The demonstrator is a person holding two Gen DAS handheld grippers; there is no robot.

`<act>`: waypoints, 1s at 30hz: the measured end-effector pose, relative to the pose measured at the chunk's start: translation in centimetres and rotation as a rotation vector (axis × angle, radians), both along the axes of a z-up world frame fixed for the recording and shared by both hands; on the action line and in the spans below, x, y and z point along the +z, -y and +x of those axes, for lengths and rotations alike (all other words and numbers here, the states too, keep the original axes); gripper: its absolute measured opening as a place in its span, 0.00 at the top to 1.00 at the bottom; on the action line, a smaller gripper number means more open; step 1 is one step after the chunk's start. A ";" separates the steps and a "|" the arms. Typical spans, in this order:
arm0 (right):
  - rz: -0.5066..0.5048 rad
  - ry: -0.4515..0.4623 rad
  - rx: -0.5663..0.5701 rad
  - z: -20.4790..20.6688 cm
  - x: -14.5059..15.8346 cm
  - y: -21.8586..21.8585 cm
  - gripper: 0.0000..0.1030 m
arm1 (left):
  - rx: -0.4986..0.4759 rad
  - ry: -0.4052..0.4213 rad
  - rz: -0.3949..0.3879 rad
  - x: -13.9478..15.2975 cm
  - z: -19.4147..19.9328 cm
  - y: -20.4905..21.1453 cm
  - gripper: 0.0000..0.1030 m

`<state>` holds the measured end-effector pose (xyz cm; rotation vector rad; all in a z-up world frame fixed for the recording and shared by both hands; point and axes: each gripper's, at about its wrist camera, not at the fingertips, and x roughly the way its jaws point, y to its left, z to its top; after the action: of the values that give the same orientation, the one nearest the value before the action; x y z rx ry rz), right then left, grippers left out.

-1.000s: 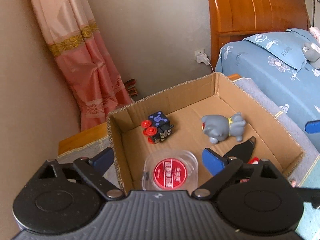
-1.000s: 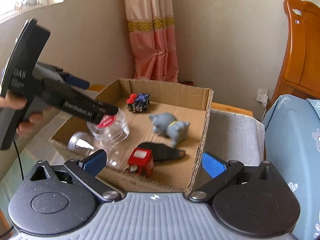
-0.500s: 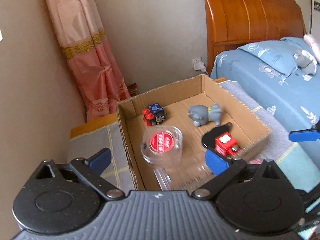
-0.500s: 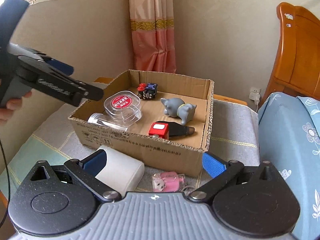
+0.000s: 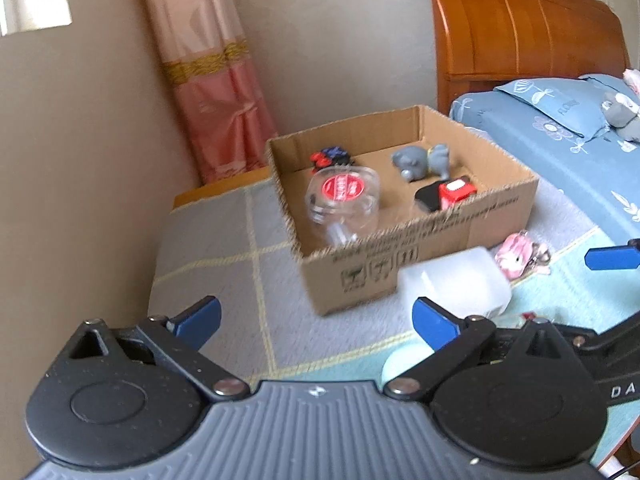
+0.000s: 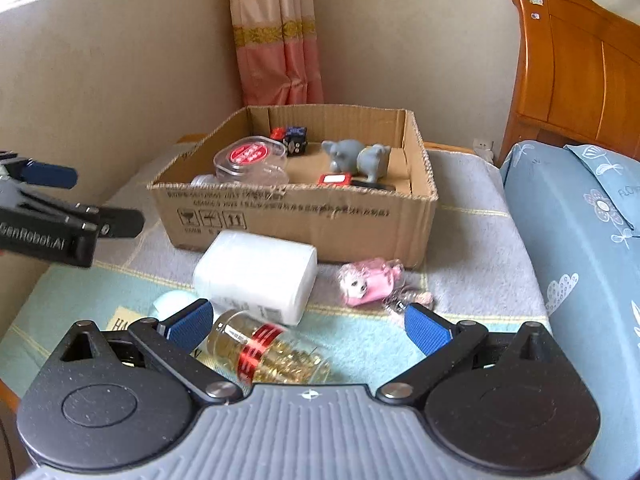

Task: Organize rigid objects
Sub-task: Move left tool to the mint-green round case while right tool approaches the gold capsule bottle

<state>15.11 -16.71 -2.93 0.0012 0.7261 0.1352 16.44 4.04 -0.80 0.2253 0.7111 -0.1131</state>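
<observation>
Far left of the right tool: the left gripper (image 6: 68, 204) hangs clear of the box, jaws spread wide, nothing between them.
Just ahead of the right tool's left finger: white block (image 6: 256, 280) lies on its side on the bedspread (image 6: 472, 208), close against the front wall of the cardboard box (image 6: 304, 216).
Directly under the right tool: glass jar (image 6: 264, 354) with a red band, on its side, close to the white block.
Between the right tool's fingers: the right gripper (image 6: 306, 322) is fully spread and empty.
Ahead, right of centre: pink toy (image 6: 370, 282) on the cloth, just in front of the box.
Box contents: clear tub with red lid (image 6: 250, 160), grey elephant (image 6: 356, 158), red cube (image 6: 334, 179), dark dice toy (image 6: 294, 140).
Step in hand, as I judge it: picking the next loose item.
Doing it well: drop straight over the jar, straddle it across its width near the band, and close gently so it cannot roll away.
Risk: round glass may slip; the block crowds the left finger.
</observation>
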 end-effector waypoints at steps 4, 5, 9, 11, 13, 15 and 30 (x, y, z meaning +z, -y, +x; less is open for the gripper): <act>0.004 0.005 0.006 -0.1 -0.5 -1.4 0.00 | 0.052 0.022 -0.006 -0.9 -1.0 -1.2 0.02; -0.001 0.007 0.009 0.0 -0.6 -1.9 0.00 | 0.063 0.021 -0.015 -1.1 -1.1 -1.5 0.02; -0.038 -0.004 0.004 0.7 -1.3 -3.6 0.00 | 0.097 0.006 -0.051 -1.5 -1.5 -3.0 0.02; -0.040 -0.009 -0.003 1.1 -1.5 -4.3 0.00 | 0.104 0.006 -0.059 -1.5 -1.6 -3.6 0.02; -0.047 -0.010 -0.013 1.7 -1.8 -5.1 0.00 | 0.114 0.004 -0.069 -1.6 -1.8 -3.9 0.02; -0.073 -0.013 -0.030 2.1 -2.2 -5.7 0.00 | 0.116 0.001 -0.079 -1.8 -1.8 -4.2 0.02; -0.107 -0.051 -0.084 0.4 -3.4 -1.6 0.00 | 0.008 -0.019 -0.098 -2.4 -1.9 -1.7 0.02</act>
<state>15.52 -15.10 -6.32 -0.0674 0.7827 0.0163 14.59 5.72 -3.20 0.1278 0.7231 -0.1423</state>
